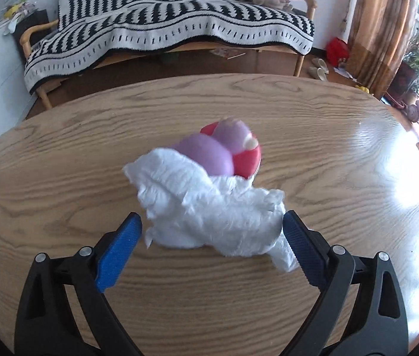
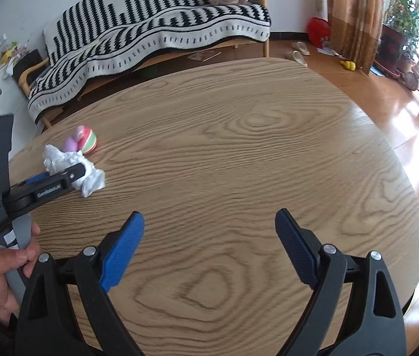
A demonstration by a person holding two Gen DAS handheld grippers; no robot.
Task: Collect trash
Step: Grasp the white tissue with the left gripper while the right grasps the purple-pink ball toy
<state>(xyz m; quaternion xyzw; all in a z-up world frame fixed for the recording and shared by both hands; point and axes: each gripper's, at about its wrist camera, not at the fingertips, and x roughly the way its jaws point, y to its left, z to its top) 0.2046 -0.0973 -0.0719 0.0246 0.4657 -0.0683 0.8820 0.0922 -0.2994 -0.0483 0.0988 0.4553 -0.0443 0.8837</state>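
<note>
The left gripper (image 1: pixel 212 227) is spread wide around a crumpled white tissue (image 1: pixel 209 204) lying on the wooden desk (image 1: pixel 61 154), beside a pink-and-purple toy (image 1: pixel 224 151). The right gripper (image 2: pixel 209 225) hangs wide open, holding nothing.

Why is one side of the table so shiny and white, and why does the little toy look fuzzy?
In the left wrist view, window light glares off the table on its right side, washing out the wood grain; the toy behind the tissue is smeared by blur. In the right wrist view, the glare falls mostly on the floor, the toy looks soft, and the lens bends the table's edge.
</note>
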